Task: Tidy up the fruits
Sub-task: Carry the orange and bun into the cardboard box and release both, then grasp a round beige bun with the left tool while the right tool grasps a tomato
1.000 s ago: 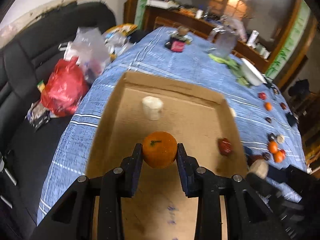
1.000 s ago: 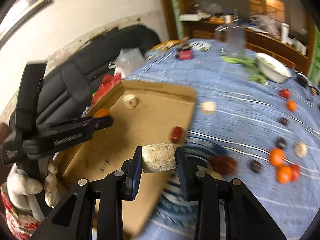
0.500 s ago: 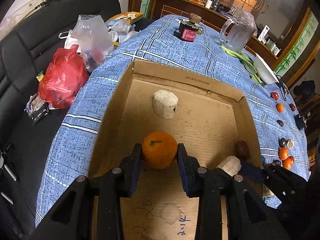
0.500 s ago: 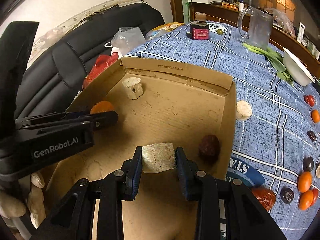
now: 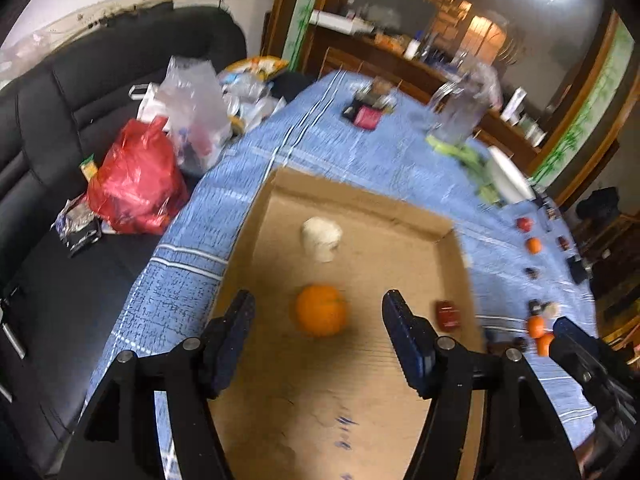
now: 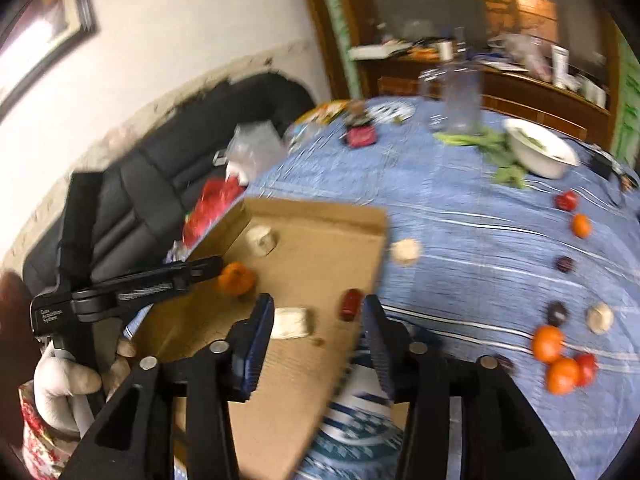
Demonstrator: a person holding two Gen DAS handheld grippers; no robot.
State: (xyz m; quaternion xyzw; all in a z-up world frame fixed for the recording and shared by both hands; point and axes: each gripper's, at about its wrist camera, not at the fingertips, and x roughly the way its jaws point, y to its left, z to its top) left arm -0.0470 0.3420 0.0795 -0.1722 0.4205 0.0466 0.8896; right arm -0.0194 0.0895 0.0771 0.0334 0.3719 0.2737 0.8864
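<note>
A blue checked tablecloth [image 5: 352, 152] covers a long table that fills most of both wrist views. To its left, at about nine o'clock, stands a black sofa [image 5: 48, 128] carrying a red plastic bag [image 5: 136, 188] and a clear plastic bag [image 5: 192, 108].

On the near end of the cloth lies a shallow cardboard box [image 5: 360, 408], open at the top. Inside it, near the middle, rests an orange [image 5: 321, 310]. At twelve o'clock from the orange sits a pale cut chunk [image 5: 322, 237]. At three o'clock from the orange, near the box's right wall, lies a small dark red fruit [image 5: 448, 314]. A second pale chunk [image 6: 291, 322] lies on the box floor in the right wrist view.

The left gripper [image 5: 319, 334] hovers above the orange with its jaws opening wide; the orange sits between them, untouched by either pad. The right gripper [image 6: 318, 338] also has its jaws opening; the second pale chunk lies just off its left finger, free of the pads as far as the blur allows. A person's gloved hand [image 6: 64, 380] holds the left gripper at eight o'clock in the right view.

Outside the box, toward three o'clock on the cloth, lie scattered small oranges [image 6: 554, 354], dark fruits [image 6: 557, 313], a red fruit [image 6: 566, 200] and another pale chunk [image 6: 405, 251]. Far off at one o'clock stand a white bowl [image 6: 540, 152] and a glass pitcher [image 6: 460, 98].
</note>
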